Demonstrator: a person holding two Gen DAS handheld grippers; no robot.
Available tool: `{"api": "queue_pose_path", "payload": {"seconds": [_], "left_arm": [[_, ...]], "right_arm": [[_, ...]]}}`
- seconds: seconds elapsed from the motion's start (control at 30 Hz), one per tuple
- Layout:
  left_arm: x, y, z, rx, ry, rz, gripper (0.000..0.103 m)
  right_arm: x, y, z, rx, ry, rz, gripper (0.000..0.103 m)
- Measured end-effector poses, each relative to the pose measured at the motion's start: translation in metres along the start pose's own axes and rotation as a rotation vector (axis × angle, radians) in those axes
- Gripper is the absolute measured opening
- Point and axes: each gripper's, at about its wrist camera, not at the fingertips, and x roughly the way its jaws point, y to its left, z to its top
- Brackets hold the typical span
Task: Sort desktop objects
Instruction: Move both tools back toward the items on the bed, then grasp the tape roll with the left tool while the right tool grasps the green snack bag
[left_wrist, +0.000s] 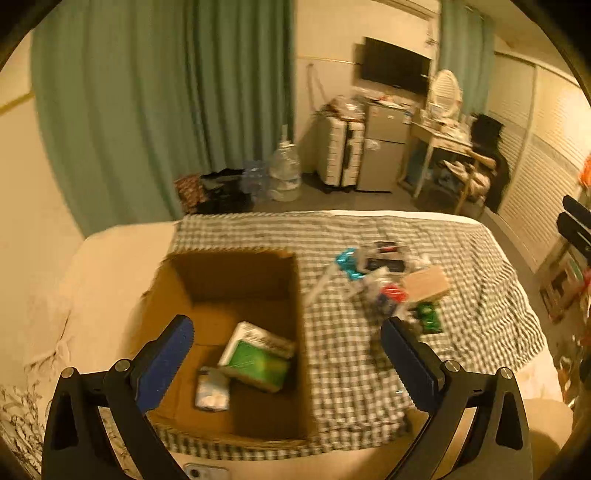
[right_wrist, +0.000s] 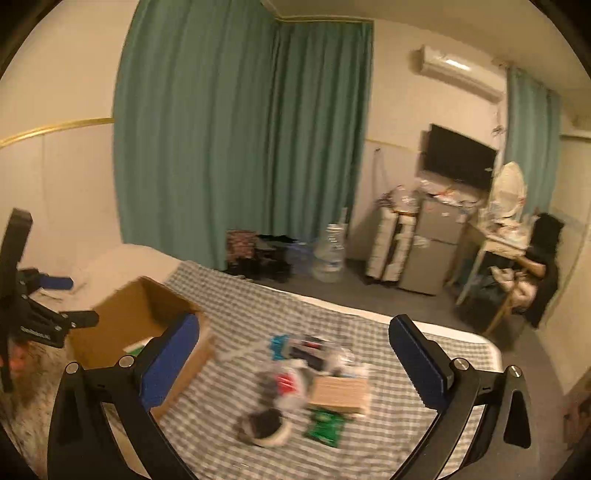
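Note:
An open cardboard box (left_wrist: 236, 280) sits on a checked cloth (left_wrist: 351, 362). Inside lie a green and white packet (left_wrist: 258, 354) and a small white pack (left_wrist: 211, 392). My left gripper (left_wrist: 286, 328) is open and empty above the box's near right side. A pile of small items lies to the right: a tan box (left_wrist: 426, 282), a teal packet (left_wrist: 347, 263), a green packet (left_wrist: 428, 316). In the right wrist view my right gripper (right_wrist: 293, 328) is open and empty above the pile (right_wrist: 317, 373), with the cardboard box (right_wrist: 140, 325) at left and a dark round item (right_wrist: 266, 426) nearest.
The cloth covers a bed with cream bedding (left_wrist: 110, 280). Beyond it are green curtains (left_wrist: 166, 110), water jugs (left_wrist: 284, 173), a suitcase (left_wrist: 341, 153), a small fridge (left_wrist: 384, 147), a TV (left_wrist: 395, 66) and a cluttered desk (left_wrist: 443, 133). A phone (left_wrist: 205, 472) lies at the near edge.

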Motion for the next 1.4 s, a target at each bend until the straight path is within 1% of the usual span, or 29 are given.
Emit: {"api": "queue_pose_path", "payload": {"seconds": [0.1,0.17,0.2,0.27,0.37,0.4,0.43,0.47,0.5,0.53,0.6,0.63,0.67,0.7,0.73,0.77,0.8,0.83,0.87,0.9,0.93,1.07,1.13,1.27,1.33,1.37,1.4], "left_arm": [[-0.001,-0.037,0.014,0.033,-0.015,-0.002,0.103],[0.001,-0.062,0.03,0.015,-0.013,0.009,0.103],[0.002,-0.072,0.04,-0.01,-0.015,0.014,0.103],[0.006,-0.093,0.06,-0.108,-0.025,0.019,0.103],[0.022,-0.12,0.071,-0.248,-0.034,0.018,0.103],[0.029,-0.127,0.068,-0.267,-0.045,0.026,0.103],[0.041,-0.139,0.06,-0.281,-0.059,0.068,0.103],[0.052,-0.149,0.048,-0.285,-0.062,0.111,0.103],[0.072,-0.162,0.028,-0.262,-0.057,0.135,0.103],[0.089,-0.17,0.012,-0.233,-0.041,0.127,0.103],[0.126,-0.182,-0.027,-0.163,0.018,0.088,0.103],[0.148,-0.185,-0.054,-0.141,0.076,0.078,0.103],[0.166,-0.184,-0.07,-0.151,0.143,0.056,0.103],[0.184,-0.18,-0.083,-0.18,0.221,0.02,0.103],[0.2,-0.172,-0.09,-0.232,0.295,-0.003,0.103],[0.207,-0.163,-0.091,-0.28,0.325,0.003,0.103],[0.21,-0.15,-0.09,-0.338,0.331,0.019,0.103],[0.211,-0.139,-0.088,-0.401,0.308,0.016,0.103],[0.211,-0.136,-0.087,-0.43,0.281,-0.005,0.103],[0.214,-0.137,-0.087,-0.436,0.262,-0.031,0.103],[0.22,-0.143,-0.09,-0.418,0.269,-0.048,0.103],[0.257,-0.164,-0.1,-0.334,0.403,-0.081,0.103],[0.271,-0.165,-0.104,-0.323,0.426,-0.081,0.103],[0.29,-0.158,-0.109,-0.374,0.454,-0.093,0.103],[0.293,-0.153,-0.112,-0.399,0.448,-0.101,0.09],[0.29,-0.15,-0.112,-0.412,0.445,-0.125,0.081],[0.287,-0.149,-0.112,-0.413,0.436,-0.123,0.081]], "right_arm": [[-0.013,-0.021,-0.005,-0.002,-0.021,-0.038,0.103],[-0.021,-0.036,-0.009,0.036,-0.05,-0.056,0.103],[-0.024,-0.046,-0.01,0.068,-0.067,-0.063,0.103],[-0.025,-0.056,-0.01,0.107,-0.089,-0.074,0.103],[-0.021,-0.072,-0.01,0.123,-0.114,-0.119,0.103],[-0.017,-0.075,-0.012,0.109,-0.113,-0.159,0.103],[-0.013,-0.077,-0.017,0.093,-0.111,-0.199,0.103],[-0.009,-0.08,-0.025,0.083,-0.112,-0.235,0.103],[-0.003,-0.083,-0.035,0.087,-0.107,-0.255,0.103],[0.003,-0.085,-0.045,0.097,-0.099,-0.257,0.103],[0.021,-0.091,-0.071,0.149,-0.065,-0.237,0.103],[0.033,-0.095,-0.09,0.196,-0.041,-0.211,0.103],[0.044,-0.097,-0.106,0.241,-0.019,-0.184,0.103],[0.057,-0.099,-0.125,0.294,0.008,-0.156,0.103],[0.069,-0.1,-0.147,0.354,0.032,-0.135,0.103],[0.081,-0.101,-0.168,0.413,0.057,-0.117,0.103],[0.089,-0.102,-0.182,0.448,0.079,-0.102,0.103],[0.104,-0.103,-0.198,0.481,0.131,-0.083,0.103],[0.116,-0.105,-0.208,0.497,0.184,-0.065,0.103],[0.127,-0.108,-0.215,0.51,0.232,-0.046,0.103],[0.134,-0.114,-0.223,0.524,0.256,-0.035,0.103],[0.137,-0.119,-0.224,0.548,0.224,-0.039,0.103],[0.143,-0.119,-0.224,0.558,0.221,-0.038,0.103],[0.159,-0.109,-0.228,0.533,0.265,-0.027,0.103],[0.163,-0.102,-0.228,0.503,0.292,-0.026,0.103],[0.164,-0.099,-0.228,0.492,0.301,-0.024,0.103],[0.165,-0.097,-0.227,0.481,0.309,-0.023,0.103]]}}
